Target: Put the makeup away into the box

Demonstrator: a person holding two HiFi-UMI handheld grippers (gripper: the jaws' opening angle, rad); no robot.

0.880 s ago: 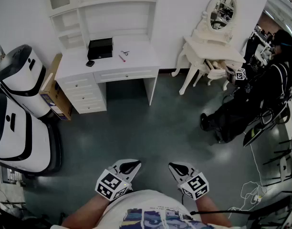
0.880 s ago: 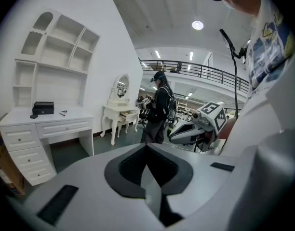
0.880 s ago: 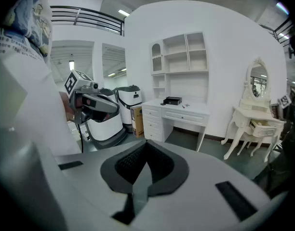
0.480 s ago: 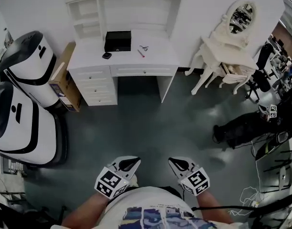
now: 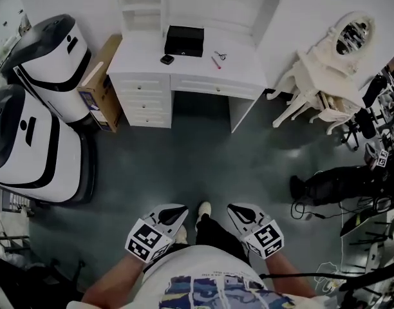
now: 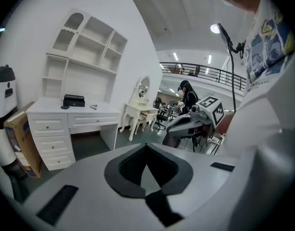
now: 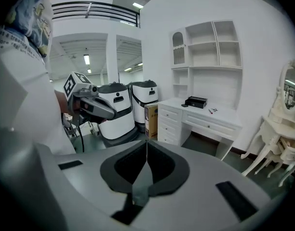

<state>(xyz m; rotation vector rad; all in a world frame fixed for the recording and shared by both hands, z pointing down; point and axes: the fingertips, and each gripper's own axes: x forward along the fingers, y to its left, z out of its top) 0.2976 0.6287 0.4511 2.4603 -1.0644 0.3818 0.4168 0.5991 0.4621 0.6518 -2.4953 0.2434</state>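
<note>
A grey floor runs to a white desk (image 5: 139, 56) at the wall. In the head view the black box (image 5: 184, 40) sits on it, with a dark compact (image 5: 167, 60) beside it and a red pencil (image 5: 217, 62) to its right, far from the person. Small, light and probably slippery, they want a pinch across the middle. The left gripper (image 5: 179, 211) and right gripper (image 5: 234, 210) sit by the waist, tipped down. The left gripper view shows jaws pressed together on nothing; the right gripper view likewise.

My feed: the wearer's outfit
White T-shirt (image 5: 203, 282) with blue-and-yellow print at 6 o'clock, dark trousers (image 5: 213, 232), white shoe (image 5: 203, 208). I see the pale grey left gripper (image 5: 176, 214) at 7 and the right gripper (image 5: 238, 212) at 5, each with a black-and-white marker cube (image 5: 145, 242).
</note>
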